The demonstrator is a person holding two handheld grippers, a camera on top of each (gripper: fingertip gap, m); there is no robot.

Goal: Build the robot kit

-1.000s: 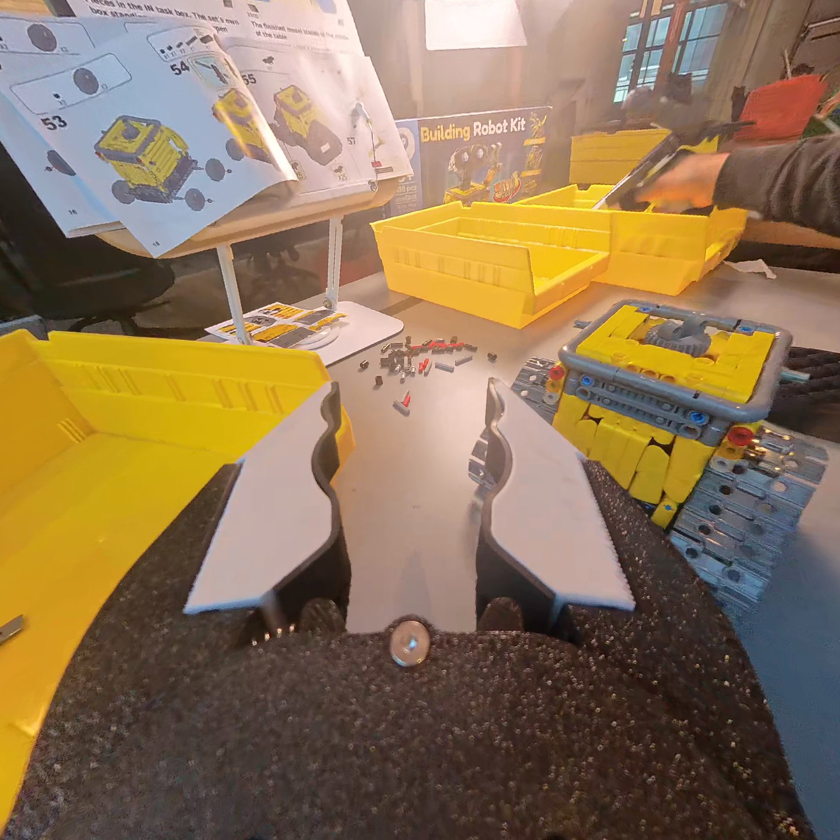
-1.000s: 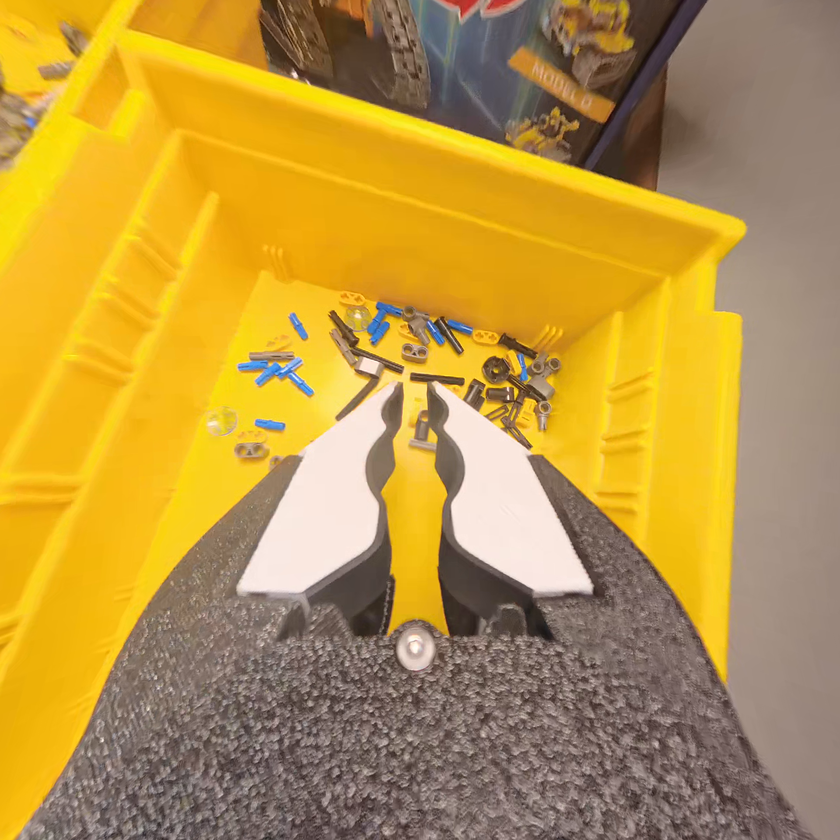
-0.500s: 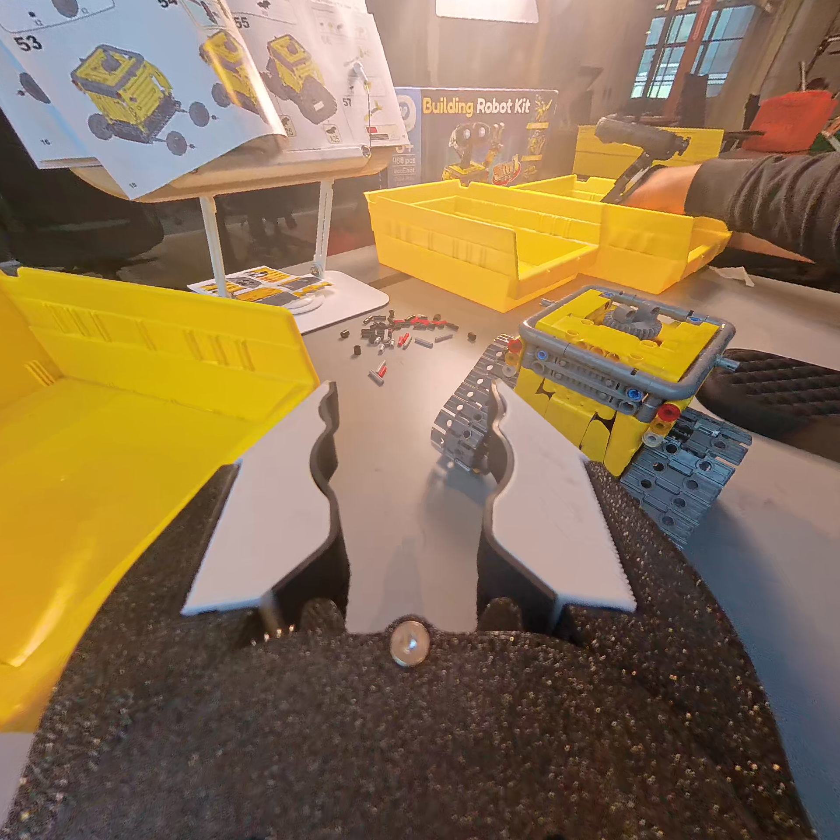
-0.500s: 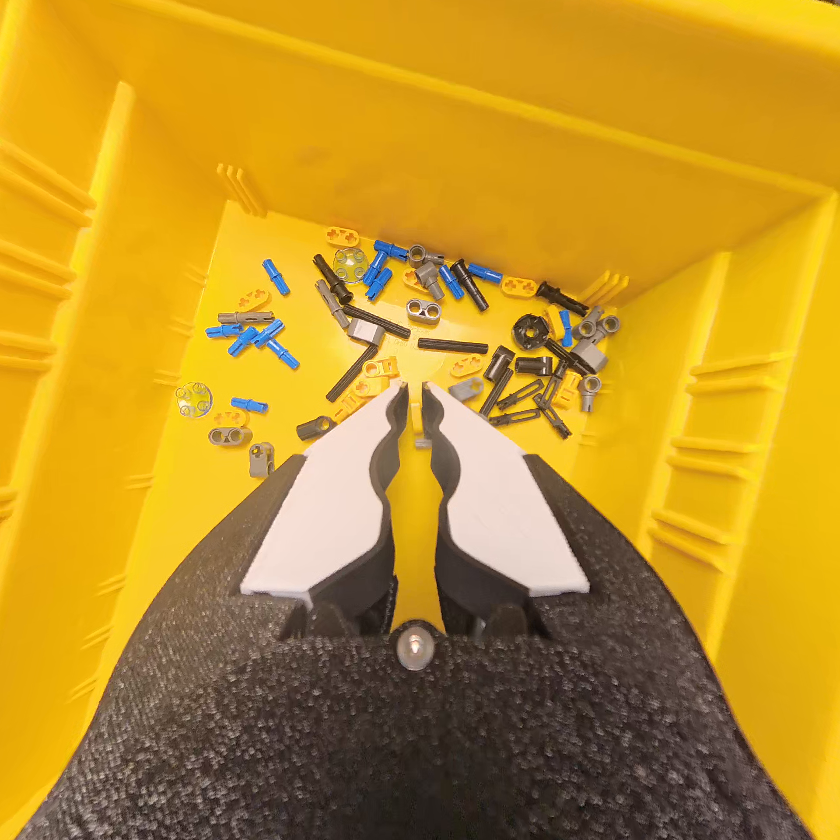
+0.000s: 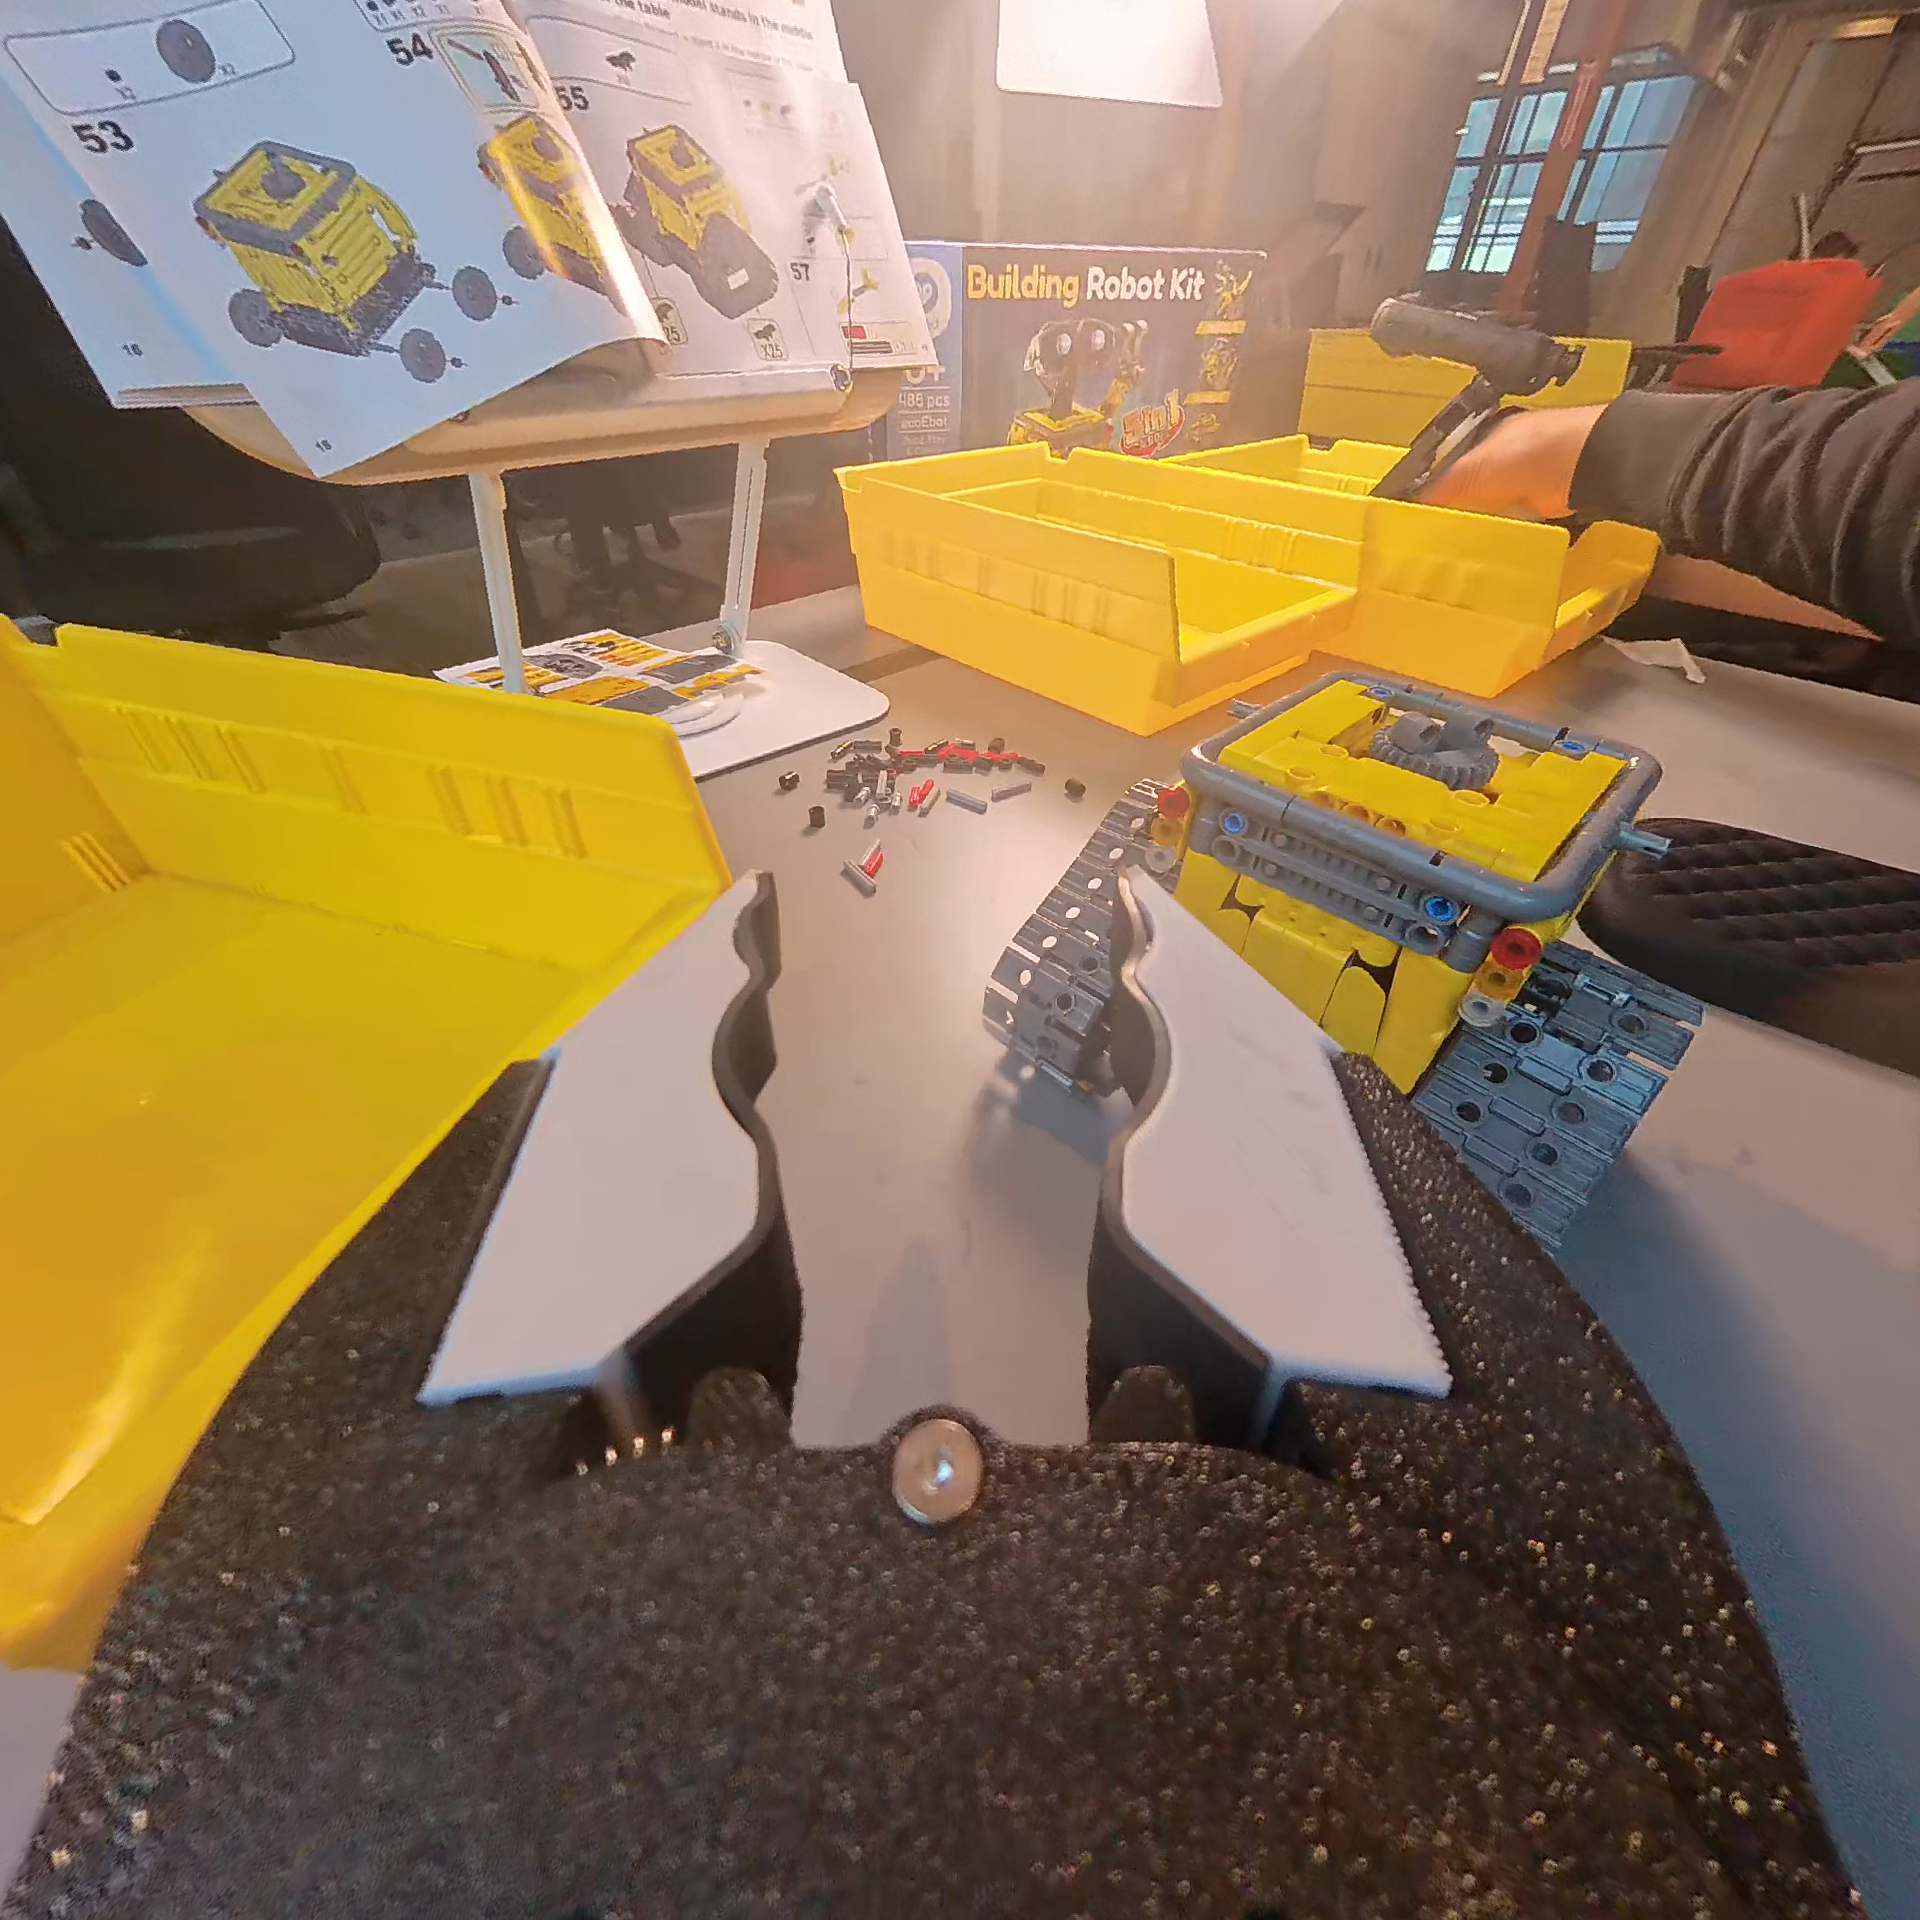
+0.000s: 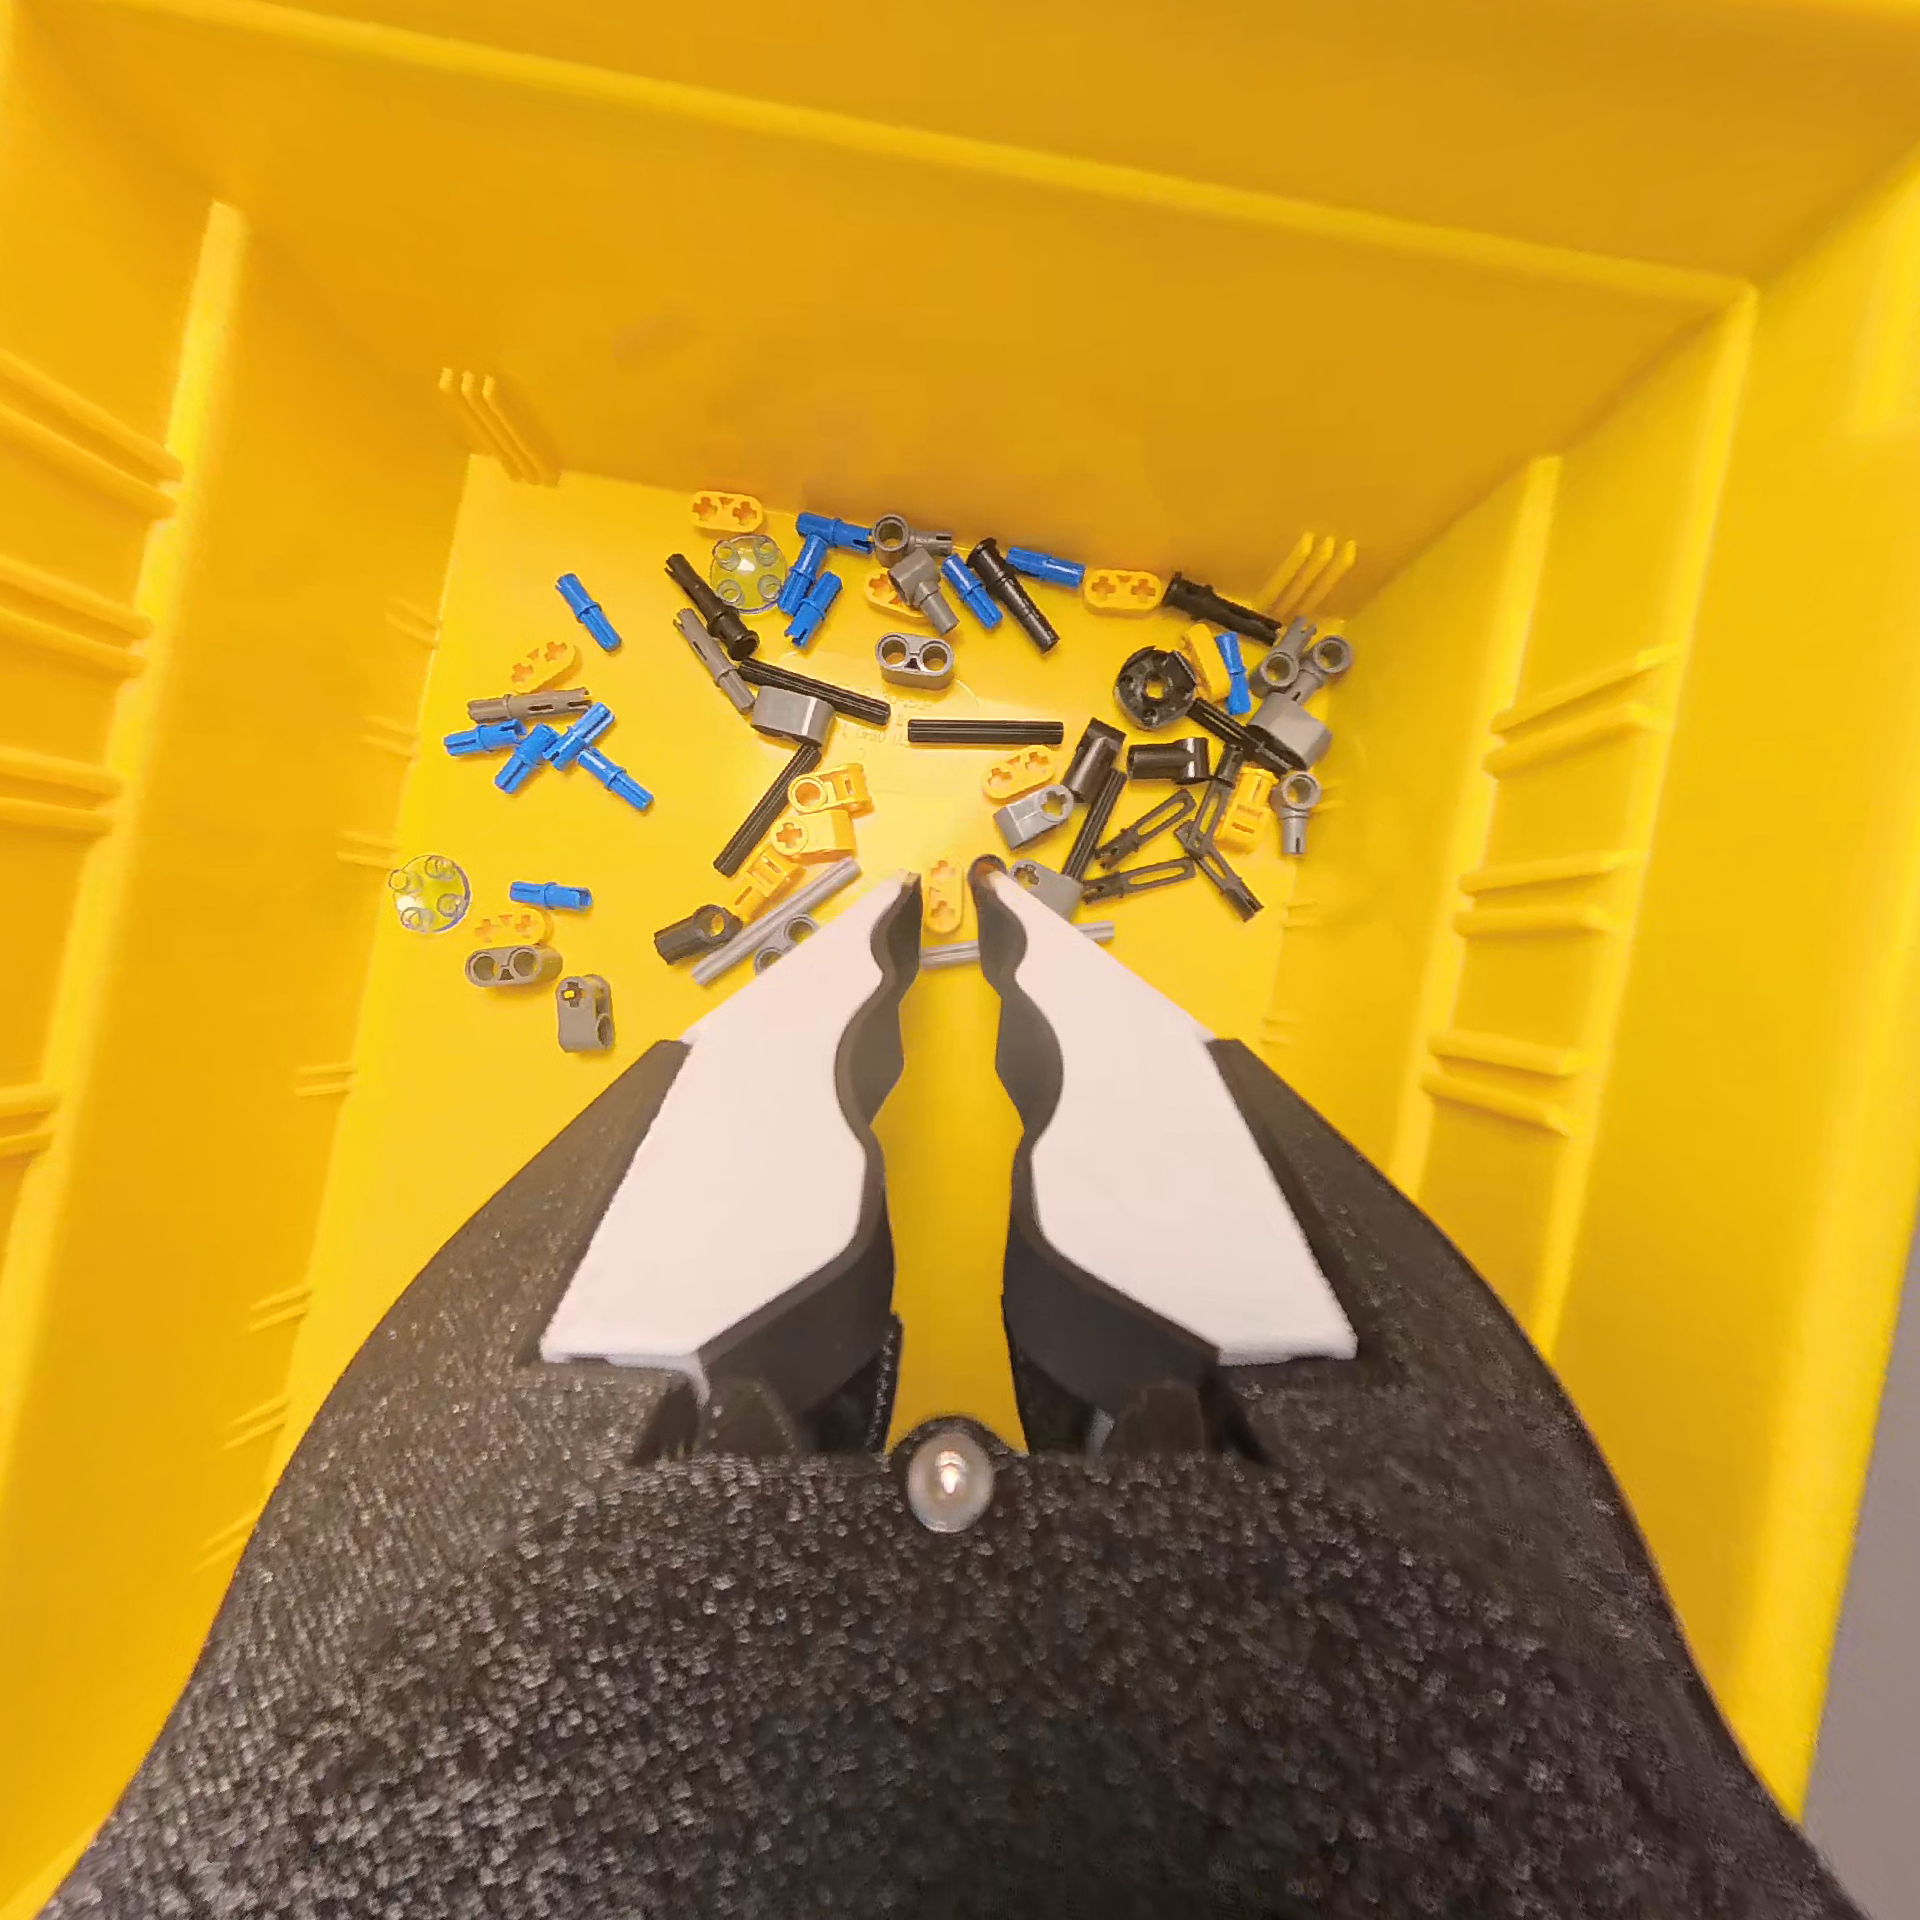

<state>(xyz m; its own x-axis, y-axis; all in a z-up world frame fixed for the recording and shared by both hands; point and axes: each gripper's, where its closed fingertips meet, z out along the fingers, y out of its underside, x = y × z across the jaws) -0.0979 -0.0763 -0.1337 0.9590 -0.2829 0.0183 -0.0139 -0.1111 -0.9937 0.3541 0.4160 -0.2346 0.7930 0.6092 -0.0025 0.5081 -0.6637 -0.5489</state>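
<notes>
Yellow two-hole link (image 6: 943,891) | lengthwise between right claw (image 6: 945,883) tips | unclamped

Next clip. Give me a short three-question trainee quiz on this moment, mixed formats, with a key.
1. True or false: the left gripper has its jaws wide apart over bare table.
2. The right gripper is inside the yellow bin. Which piece lies between its tips? A) blue pin B) small yellow connector C) black axle
3. Fill in: the tracked yellow model stands to the ____ of the left gripper.

Key: 1 true; 2 B; 3 right
</notes>
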